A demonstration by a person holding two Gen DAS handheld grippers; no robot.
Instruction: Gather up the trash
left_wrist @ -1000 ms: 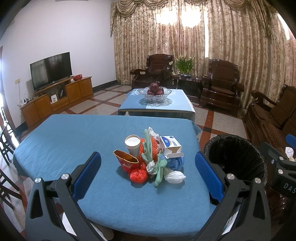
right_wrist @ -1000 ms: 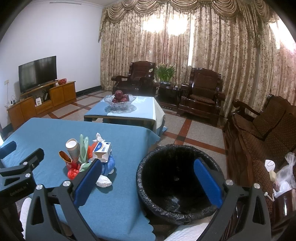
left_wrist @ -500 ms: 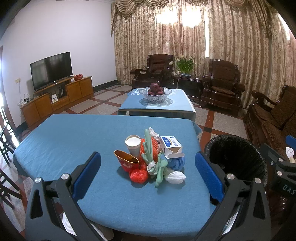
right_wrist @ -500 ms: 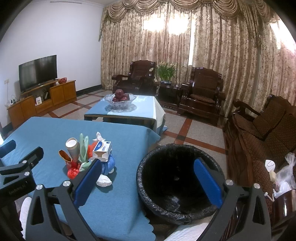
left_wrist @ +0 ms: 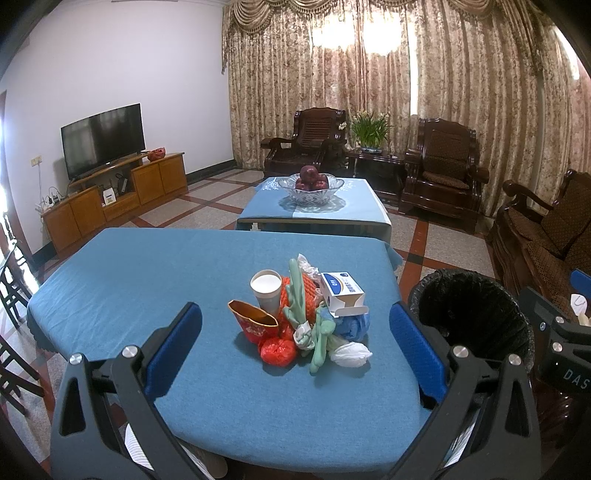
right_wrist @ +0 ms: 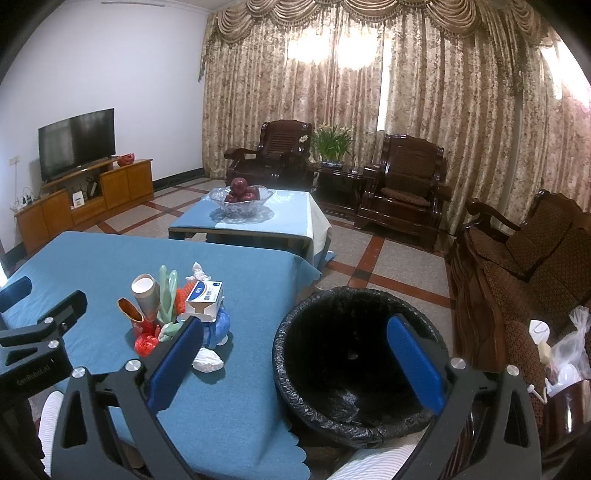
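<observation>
Both hand-held grippers gape empty — only the right view shows inside the bin.

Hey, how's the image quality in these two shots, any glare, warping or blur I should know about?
Left wrist view: backlit curtains blow out to white, fisheye bends the walls and table edge, corners vignette black; the trash pile stays sharp with soft shadows. Right wrist view: same curtain glare and barrel distortion; the black-lined bin interior is too dark for detail.
</observation>
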